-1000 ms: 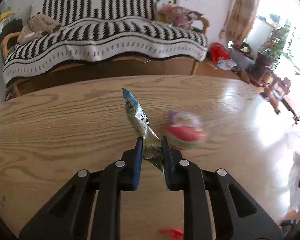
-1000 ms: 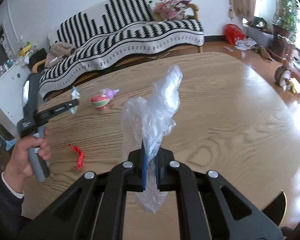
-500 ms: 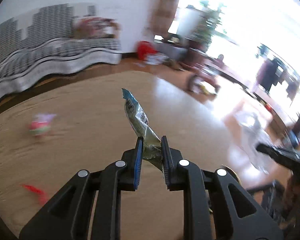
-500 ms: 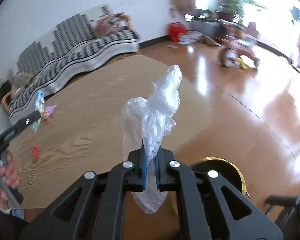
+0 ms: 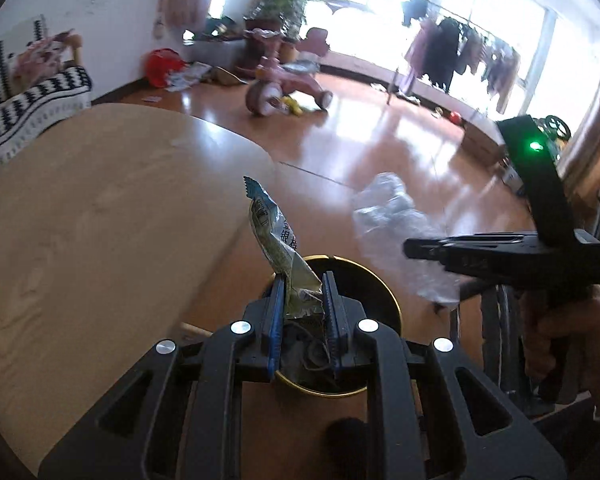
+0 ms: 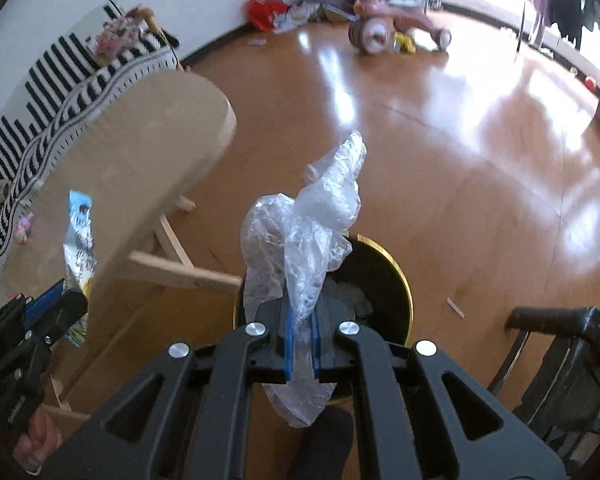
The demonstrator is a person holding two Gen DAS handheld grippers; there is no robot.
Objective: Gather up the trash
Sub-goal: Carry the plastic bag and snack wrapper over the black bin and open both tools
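Both pieces hang right over the bin (image 6: 396, 276), low in the middle of each view, so the thing now is to let each one go only once it sits squarely above the dark opening inside the gold rim, beside the desk (image 5: 100, 208). The left gripper (image 5: 302, 312) has its fingers clamped on a crumpled blue-and-silver snack wrapper (image 5: 276, 240) sticking up mid-frame. The right gripper (image 6: 302, 344) pinches a wrinkled clear plastic bag (image 6: 308, 224) that billows above and droops below it.

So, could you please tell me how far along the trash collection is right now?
Done: the bin already holds some waste. In hand: the left tool grips a snack wrapper and the right tool a clear plastic bag, both above the bin. Left: dropping both in, then the small toy-like item on the table.
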